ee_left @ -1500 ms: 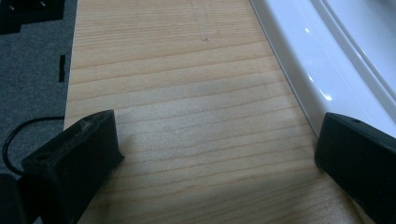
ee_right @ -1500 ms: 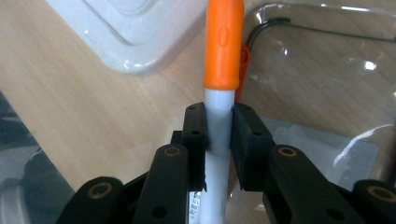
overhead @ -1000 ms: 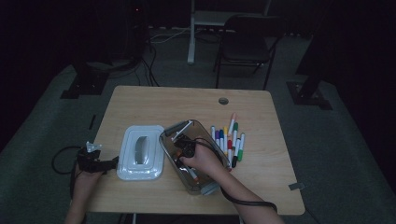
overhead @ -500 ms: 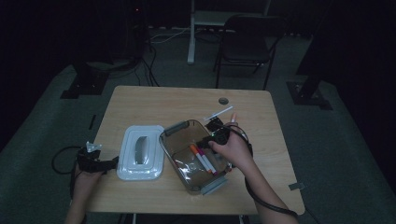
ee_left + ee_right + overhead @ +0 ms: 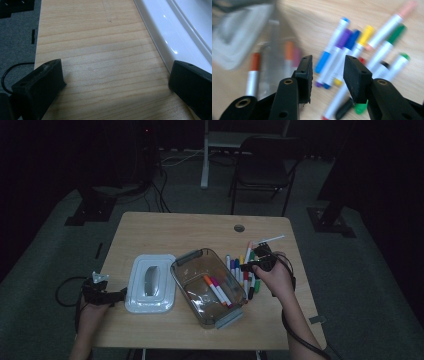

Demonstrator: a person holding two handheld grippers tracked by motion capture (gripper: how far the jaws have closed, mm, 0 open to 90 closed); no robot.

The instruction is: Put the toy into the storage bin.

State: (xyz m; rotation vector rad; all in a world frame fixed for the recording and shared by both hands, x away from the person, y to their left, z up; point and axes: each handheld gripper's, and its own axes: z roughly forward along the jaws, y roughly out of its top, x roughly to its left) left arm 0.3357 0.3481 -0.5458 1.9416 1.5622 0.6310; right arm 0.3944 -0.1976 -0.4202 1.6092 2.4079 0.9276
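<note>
High view, the job: looks like markers are going one by one from the table into the clear bin (image 5: 192, 262). Two of them, an orange marker (image 5: 214, 290) and a pink marker (image 5: 221, 291), already lie inside it.

High view, what changed: a second ago the right gripper (image 5: 253, 265) was over the bin; half a second ago it was at the bin's right edge, and now it sits above the row of loose markers (image 5: 239, 270) just right of the bin. So I'd say the drop is done and this is the trip for the next one.

High view, other hand: the left gripper (image 5: 112, 295) is parked at the table's (image 5: 175, 227) left edge, just beside the white lid (image 5: 150, 282), same spot as in the earlier pictures.

Left gripper view: jaws spread wide, bare wood between them, holding nothing. The lid's rim (image 5: 160, 32) runs along the right side.

Right gripper view: blurry, so it's on the move. Jaws part open with a modest gap and they've just been opening; nothing is pinched between them. Beyond the gap: a blue marker (image 5: 329, 52), a purple marker (image 5: 343, 40) and a yellow marker (image 5: 364, 33), with a green marker (image 5: 395, 33) farther right. The bin is the smear on the left.

What's next, my guess: line up on one marker, drop down, squeeze. They lie packed together, so grabbing two at once is the risk.
</note>
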